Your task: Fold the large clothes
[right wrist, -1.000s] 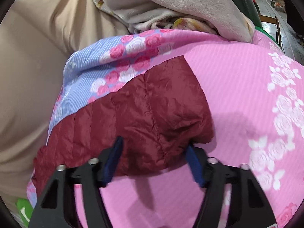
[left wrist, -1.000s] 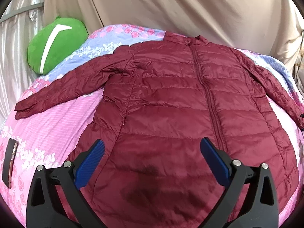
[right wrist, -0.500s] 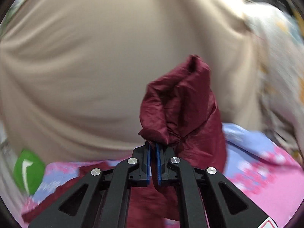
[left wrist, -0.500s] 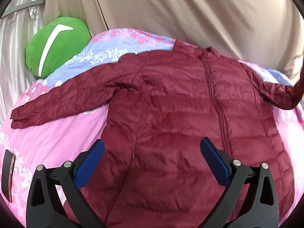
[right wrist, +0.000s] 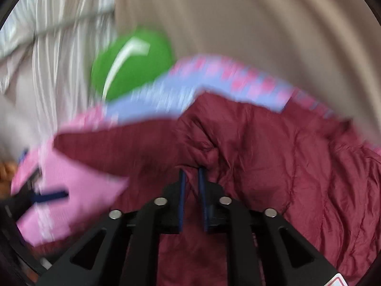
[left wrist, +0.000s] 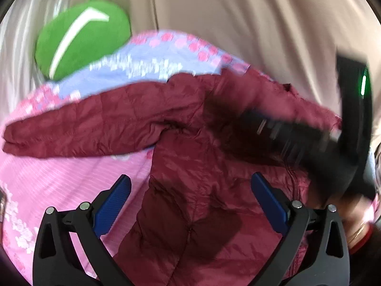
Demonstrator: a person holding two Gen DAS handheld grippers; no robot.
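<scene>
Maroon puffer jacket (left wrist: 195, 166) spread front-up on the pink and blue flowered bed (left wrist: 59, 174), one sleeve (left wrist: 78, 128) stretched out toward the green cushion (left wrist: 81, 38). Left tongs (left wrist: 190, 197) wide open, hovering above the jacket's lower half, gripping nothing. Right tongs (right wrist: 192, 178) nearly closed, pinching a bunched fold of the other sleeve (right wrist: 204, 147) over the jacket's body. Both views blurred. Beige curtain (left wrist: 238, 19) behind the bed.
</scene>
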